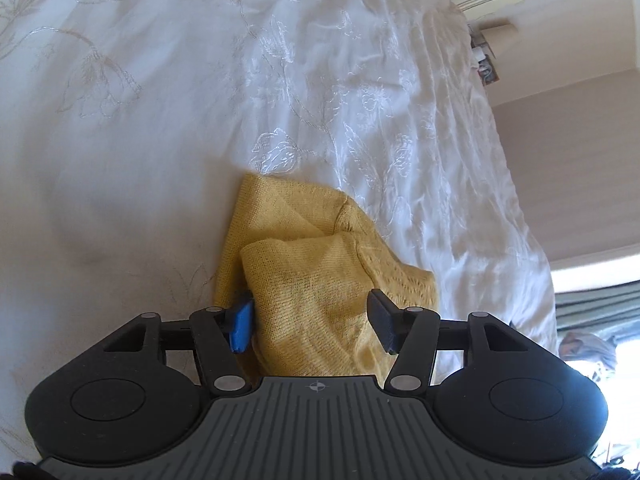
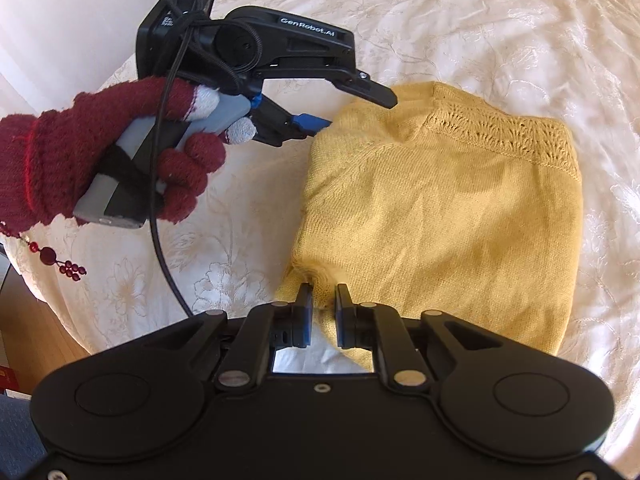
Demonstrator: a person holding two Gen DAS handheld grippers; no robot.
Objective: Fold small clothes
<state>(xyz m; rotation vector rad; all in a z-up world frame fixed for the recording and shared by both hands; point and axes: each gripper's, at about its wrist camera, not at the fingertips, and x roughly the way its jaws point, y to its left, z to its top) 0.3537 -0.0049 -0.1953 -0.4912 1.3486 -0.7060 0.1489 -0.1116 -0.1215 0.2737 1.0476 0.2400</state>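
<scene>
Your folded mustard-yellow knitted garment lies on the white embroidered bedspread, its lace-patterned band along the far edge and its plain knit toward you. Your right gripper has its jaws drawn close together, pinching a bunched corner of the knit at the garment's near left edge, probably to anchor that corner or to lift it into the next fold. Your left gripper, held in a hand in a dark-red knitted glove, stands with jaws spread at the far left corner; the blue-padded finger is beside the cloth's edge and nothing is clamped, so that corner looks freed or not yet taken. From the left wrist view the fabric sits between the open fingers without being pressed. You have open bedspread to the left of the garment and beyond it, so a fold across has room. On the right the bed's edge drops away toward a wall, so keep the cloth from sliding that way. The black cable hanging from the left tool could drag over the bedspread.
</scene>
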